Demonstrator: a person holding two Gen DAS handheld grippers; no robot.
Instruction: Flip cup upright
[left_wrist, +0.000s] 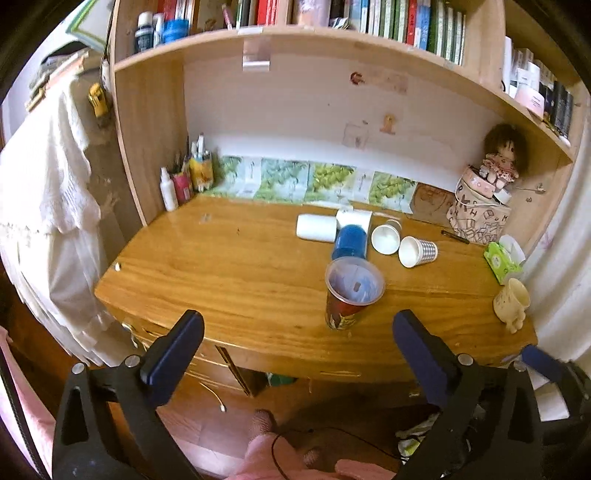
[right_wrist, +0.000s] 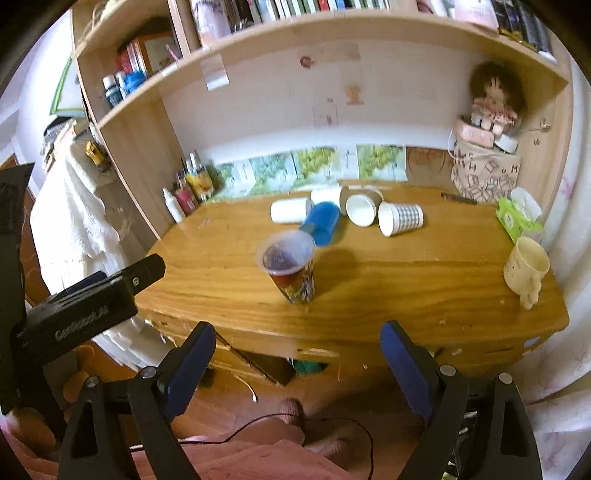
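Note:
A printed plastic cup (left_wrist: 349, 295) stands upright near the desk's front edge; it also shows in the right wrist view (right_wrist: 291, 267). Behind it several cups lie on their sides: a blue cup (left_wrist: 349, 242), a white cup (left_wrist: 317, 228), a white paper cup (left_wrist: 386, 236) and a checked paper cup (left_wrist: 417, 251). The right wrist view shows the blue cup (right_wrist: 321, 223) and the checked cup (right_wrist: 400, 218) too. My left gripper (left_wrist: 297, 332) is open and empty, held back before the desk. My right gripper (right_wrist: 297, 343) is open and empty, also short of the desk edge.
A cream mug (left_wrist: 511, 301) stands at the desk's (left_wrist: 221, 266) right front corner, with a green tissue pack (left_wrist: 504, 258) behind it. A doll on a box (left_wrist: 496, 166) sits at the back right. Bottles and pens (left_wrist: 184, 181) stand at the back left. Shelves of books hang overhead.

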